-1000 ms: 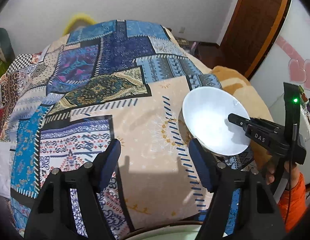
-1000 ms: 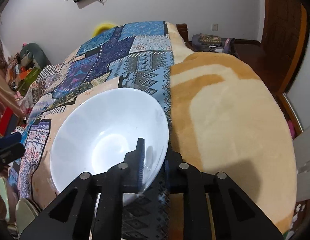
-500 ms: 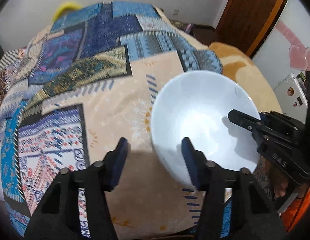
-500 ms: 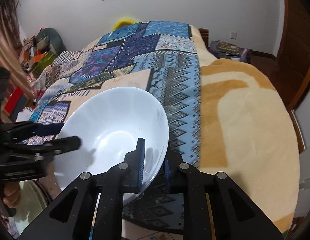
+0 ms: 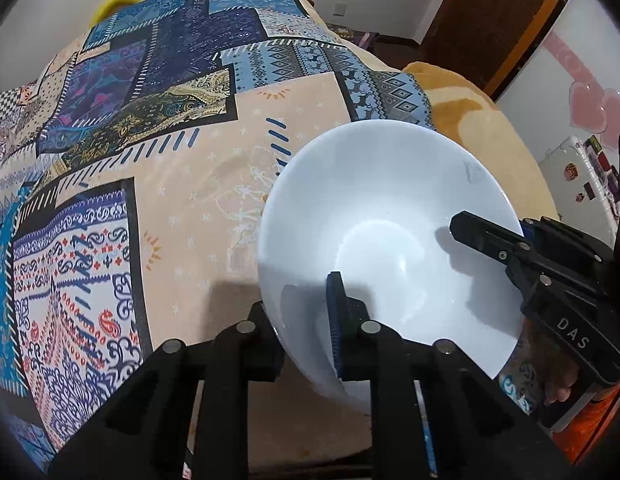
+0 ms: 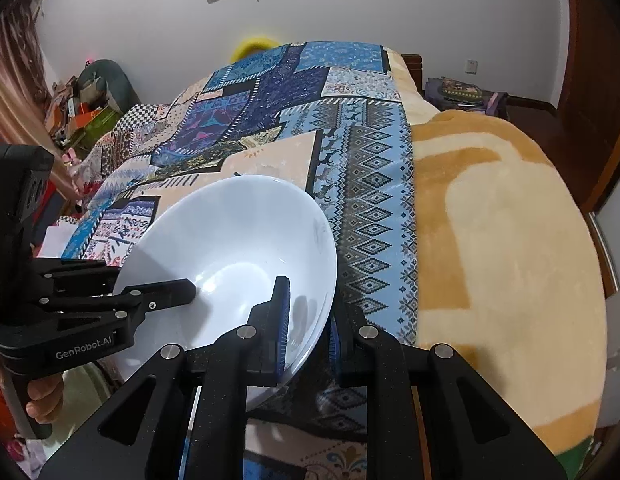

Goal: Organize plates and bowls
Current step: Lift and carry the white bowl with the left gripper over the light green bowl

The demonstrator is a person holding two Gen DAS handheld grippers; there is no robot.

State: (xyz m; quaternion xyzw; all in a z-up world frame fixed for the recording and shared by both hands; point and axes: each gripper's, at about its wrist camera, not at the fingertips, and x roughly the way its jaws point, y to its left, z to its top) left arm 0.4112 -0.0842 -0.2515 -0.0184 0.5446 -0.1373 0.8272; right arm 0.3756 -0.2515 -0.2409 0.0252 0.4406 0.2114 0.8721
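Note:
A white bowl (image 5: 389, 216) is held above the patchwork bedspread (image 5: 150, 152). My left gripper (image 5: 306, 308) is shut on the bowl's near-left rim, one finger inside the bowl and one outside. My right gripper (image 6: 308, 312) is shut on the same bowl (image 6: 238, 240) at its right rim, one blue-padded finger inside and one outside. Each gripper shows in the other's view: the right gripper (image 5: 529, 260) at the bowl's right, the left gripper (image 6: 110, 304) at its left.
A tan fleece blanket (image 6: 501, 240) covers the bed's right side. A pale green dish (image 6: 82, 396) peeks out below the left gripper. Clutter and boxes (image 6: 82, 116) stand by the left wall. A wooden door (image 5: 489, 24) is at the back right.
The bowl came left and closer in the right gripper. My left gripper was open beside it, then closed on its rim, so both grippers hold it now.

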